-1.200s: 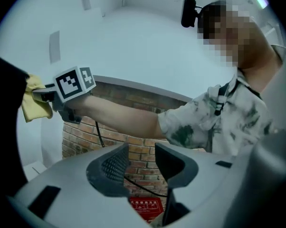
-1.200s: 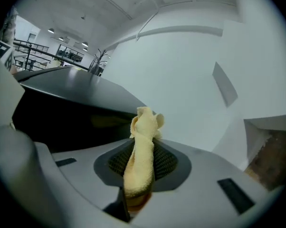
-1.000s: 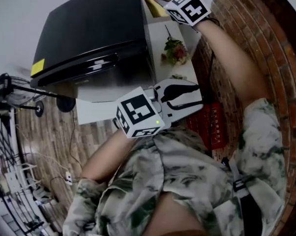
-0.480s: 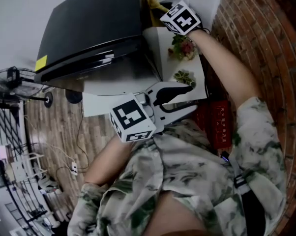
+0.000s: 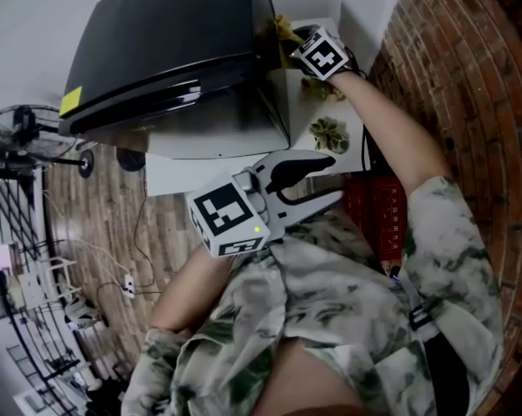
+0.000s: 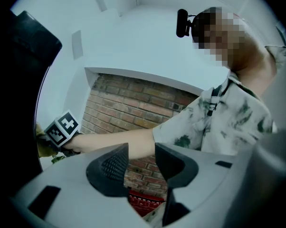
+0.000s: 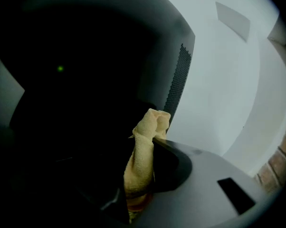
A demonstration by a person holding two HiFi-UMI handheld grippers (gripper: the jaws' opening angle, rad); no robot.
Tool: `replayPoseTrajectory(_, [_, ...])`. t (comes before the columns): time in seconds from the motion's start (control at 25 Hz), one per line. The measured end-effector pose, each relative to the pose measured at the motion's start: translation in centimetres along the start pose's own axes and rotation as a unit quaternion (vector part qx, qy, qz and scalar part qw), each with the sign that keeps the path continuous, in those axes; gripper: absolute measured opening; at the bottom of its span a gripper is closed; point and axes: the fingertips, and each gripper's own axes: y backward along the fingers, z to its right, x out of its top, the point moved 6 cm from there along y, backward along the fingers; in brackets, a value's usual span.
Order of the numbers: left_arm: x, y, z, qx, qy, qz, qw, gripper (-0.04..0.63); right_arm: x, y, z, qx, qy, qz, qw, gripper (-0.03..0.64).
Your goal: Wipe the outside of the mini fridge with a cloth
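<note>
Right claw (image 7: 141,161) clamped on yellow cloth (image 7: 144,141); black mini fridge (image 5: 166,42) side wall just ahead and left of it. Left claw (image 6: 141,163) jaws apart (nothing between), well apart from fridge.

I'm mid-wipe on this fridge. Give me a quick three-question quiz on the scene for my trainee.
1. True or false: the left claw touches the mini fridge.
2. Which claw grips the yellow cloth beside the fridge? A) left claw B) right claw C) both
3. Fill in: the left claw's jaws stand ____, with nothing between them.
Key: 1 false, it is held near the person's torso; 2 B; 3 apart.
</note>
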Motion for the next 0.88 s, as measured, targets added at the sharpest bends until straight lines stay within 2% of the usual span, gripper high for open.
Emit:
replayPoseTrajectory(0.24, [-0.2,0.2,-0.4,0.009,0.002,0.000,1.0000,0.166,-4.4,-2.6,-1.3,0.009,-0.029,-0.035,0.999,0.098])
replayPoseTrajectory(0.48, [-0.1,0.3,-1.0,0.012,0.002,-0.003,0.9999,0.166,-5.9,-3.3,-1.6,0.014,-0.060,-0.030,0.998,0.097])
replayPoseTrajectory(0.68, [0.0,0.5,-1.3,0.008,0.000,-0.001,1.0000,0.166,-4.3,0.3,-0.8,0.013,-0.077,0.018,0.997,0.098])
replayPoseTrajectory(0.88, [0.3,0.9,-0.9,0.003,-0.003,0.001,1.0000,0.166,0.0,6.2,-0.2,0.001,-0.076,0.087,0.993,0.098])
